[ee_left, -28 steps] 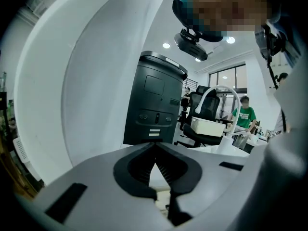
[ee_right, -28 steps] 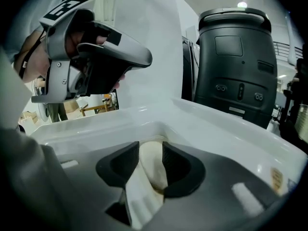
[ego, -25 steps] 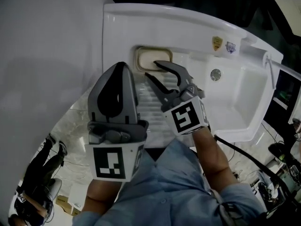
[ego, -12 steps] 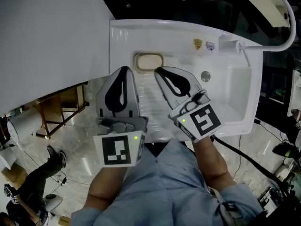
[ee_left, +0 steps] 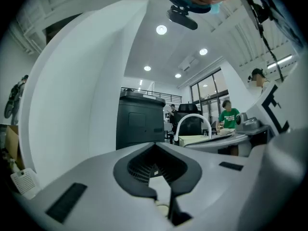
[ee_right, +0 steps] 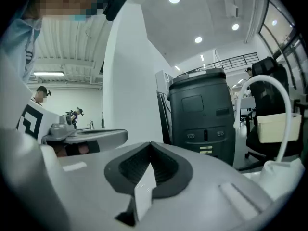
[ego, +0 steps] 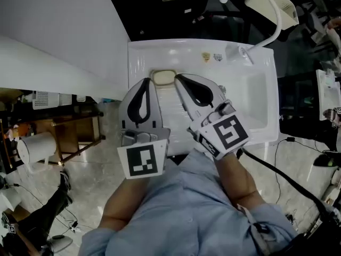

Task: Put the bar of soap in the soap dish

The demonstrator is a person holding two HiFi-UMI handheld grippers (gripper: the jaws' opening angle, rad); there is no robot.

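Head view: pale bar of soap (ego: 164,76) looks already seated in the soap dish (ego: 154,79), at the back edge of the white sink unit (ego: 139,57). Likely light, stiff, and slick if wet, so I'd pinch across the long sides. Left gripper (ego: 145,81) and right gripper (ego: 180,78) are both pressed together, nothing between them. Two small stickers (ego: 205,56) on the sink, print too small to read.

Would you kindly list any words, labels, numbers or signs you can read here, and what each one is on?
No text can be read.
Two stickers on the sink: too small to read.
Label on the dark cabinet: blurred.
Square markers on the left tongs and right tongs: patterns, no words.
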